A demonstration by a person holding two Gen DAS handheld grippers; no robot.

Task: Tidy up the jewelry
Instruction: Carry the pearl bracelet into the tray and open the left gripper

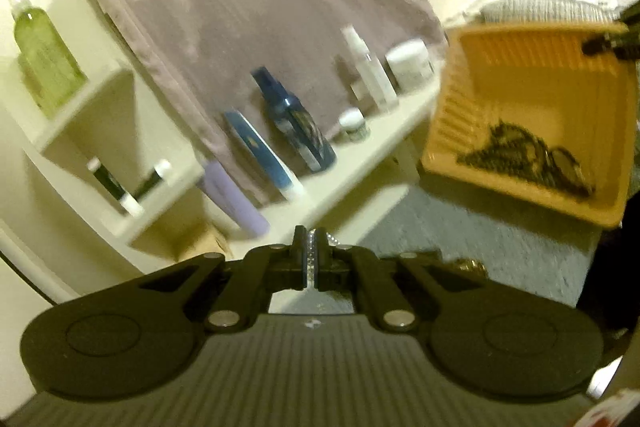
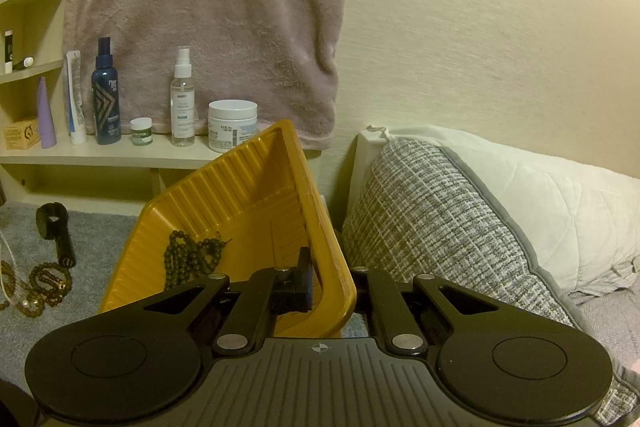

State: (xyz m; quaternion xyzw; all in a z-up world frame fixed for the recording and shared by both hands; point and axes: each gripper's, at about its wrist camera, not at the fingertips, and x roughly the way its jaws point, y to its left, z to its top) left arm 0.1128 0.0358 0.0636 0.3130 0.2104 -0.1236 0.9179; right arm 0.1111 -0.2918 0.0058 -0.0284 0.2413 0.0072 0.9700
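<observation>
The left tongs (image 1: 315,255) are clenching a thin sparkling piece of jewelry (image 1: 311,254), a strip of small bright stones pinched between the pads, and they are holding it up in the air, probably so it can be carried across to the tray. The right tongs (image 2: 330,287) are gripping the rim of a yellow tray (image 2: 240,195), one pad inside the wall and the other outside it, and are keeping the tray tilted up off the floor; that tilt seems meant to present the open side toward the left tongs and to let whatever goes in slide down to the low corner. A dark bead necklace (image 2: 192,257) is lying bunched in that low corner already, so the sorting is under way rather than finished. On the grey carpet (image 2: 96,239) to the left of the tray, more brown bead strands (image 2: 46,279) are waiting loose, beside a black handled object (image 2: 54,227) I cannot identify. Behind them a shelf (image 2: 112,155) is carrying bottles, tubes and jars along the wall under a hanging towel (image 2: 208,7), and a checked cushion (image 2: 436,211) is leaning just beside the tray on the right.
</observation>
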